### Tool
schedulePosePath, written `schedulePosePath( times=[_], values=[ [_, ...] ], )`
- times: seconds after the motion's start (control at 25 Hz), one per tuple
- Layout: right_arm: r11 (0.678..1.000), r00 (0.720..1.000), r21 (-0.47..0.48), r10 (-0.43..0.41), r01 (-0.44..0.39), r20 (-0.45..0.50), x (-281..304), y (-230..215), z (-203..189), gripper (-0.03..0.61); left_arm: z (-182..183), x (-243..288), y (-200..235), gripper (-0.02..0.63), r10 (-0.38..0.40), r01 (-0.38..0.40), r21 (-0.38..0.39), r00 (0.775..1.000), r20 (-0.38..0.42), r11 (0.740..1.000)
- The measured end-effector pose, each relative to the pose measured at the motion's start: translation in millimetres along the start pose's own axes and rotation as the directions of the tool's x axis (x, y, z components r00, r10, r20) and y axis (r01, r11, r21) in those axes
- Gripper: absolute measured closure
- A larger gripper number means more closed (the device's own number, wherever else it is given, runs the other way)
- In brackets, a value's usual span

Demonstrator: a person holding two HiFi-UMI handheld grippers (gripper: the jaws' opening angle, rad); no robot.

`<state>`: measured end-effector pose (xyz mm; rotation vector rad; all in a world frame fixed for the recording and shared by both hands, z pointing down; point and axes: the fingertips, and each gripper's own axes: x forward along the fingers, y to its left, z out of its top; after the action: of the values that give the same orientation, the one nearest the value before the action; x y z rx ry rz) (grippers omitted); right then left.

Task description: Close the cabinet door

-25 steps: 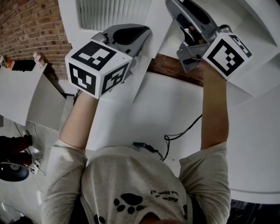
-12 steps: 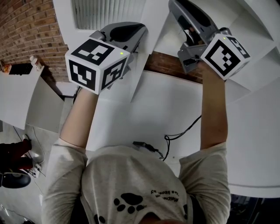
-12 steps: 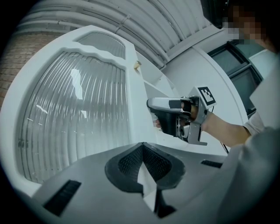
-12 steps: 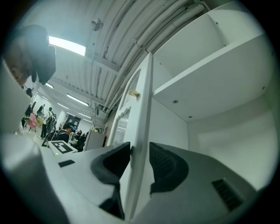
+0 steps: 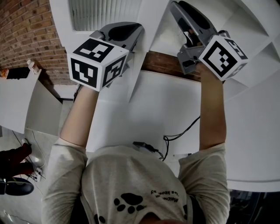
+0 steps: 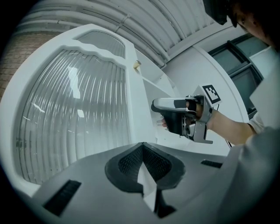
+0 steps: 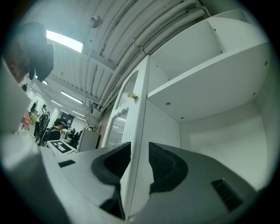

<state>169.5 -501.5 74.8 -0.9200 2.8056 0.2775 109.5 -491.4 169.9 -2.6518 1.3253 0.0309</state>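
We see one tall white cabinet door point(image 5: 151, 15) point(image 6: 136, 111) point(image 7: 140, 131) with a single ribbed glass panel point(image 5: 103, 13) point(image 6: 74, 118) point(image 7: 117, 124) set in its frame. It stands open, swung out from the white open cabinet point(image 7: 218, 131). Beyond the door's edge, one white shelf point(image 7: 205, 78) divides the cabinet into two compartments. One small beige catch point(image 6: 136, 64) point(image 7: 131, 95) sits near the top of the door's free edge.

There are two grippers, each carrying one black-and-white marker cube: the left cube point(image 5: 97, 63) and the right cube point(image 5: 223, 57) point(image 6: 210, 92). The right gripper point(image 5: 177, 6) point(image 6: 154, 106) point(image 7: 139, 146) grips the door's free edge, with the thin white board clamped between its two dark ribbed pads, one on each face. The left gripper point(image 5: 136, 31) point(image 6: 141, 146) is on the glass-panel side of the door, just beside its frame. Its two pads meet at their tips and hold nothing we can name; a white sliver shows in the gap behind them.

To the left of the door runs one red brick wall point(image 5: 26, 30). Below the door, near the person's chest, one thin black cable point(image 5: 179, 133) lies on a white surface point(image 5: 170, 100).
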Motion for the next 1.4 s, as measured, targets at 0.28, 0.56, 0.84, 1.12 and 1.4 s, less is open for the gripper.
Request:
schedulePosePath(
  times=[0.28,0.56,0.84,1.12,1.4],
  values=[
    [0.998,0.998,-0.011,-0.067,0.066,-0.019,-19.5,-1.9,0.9,0.452,3.1,-0.2,-7.7,0.604,-0.015,0.015,0.003,1.000,-0.002,1.000],
    [0.987,0.987,0.001,-0.159,0.159,-0.024,-42.8,-0.8,-10.9,0.510,4.4,-0.4,-10.1,0.604,-0.021,0.022,-0.015,1.000,0.016,1.000],
    [0.971,0.971,0.017,-0.237,0.237,-0.012,-63.3,17.9,-26.1,0.568,4.9,0.5,-10.9,0.604,-0.014,0.014,-0.010,0.999,0.031,1.000],
    [0.963,0.964,0.026,-0.267,0.267,0.004,-72.6,52.8,-42.6,0.569,2.0,-3.9,-14.0,0.604,-0.016,0.018,-0.037,0.999,0.052,0.999],
    [0.932,0.932,-0.011,-0.363,0.363,0.003,-88.0,72.3,-63.4,0.569,-3.7,-46.4,-38.9,0.604,0.011,-0.011,0.001,0.998,0.065,1.000]
  ],
)
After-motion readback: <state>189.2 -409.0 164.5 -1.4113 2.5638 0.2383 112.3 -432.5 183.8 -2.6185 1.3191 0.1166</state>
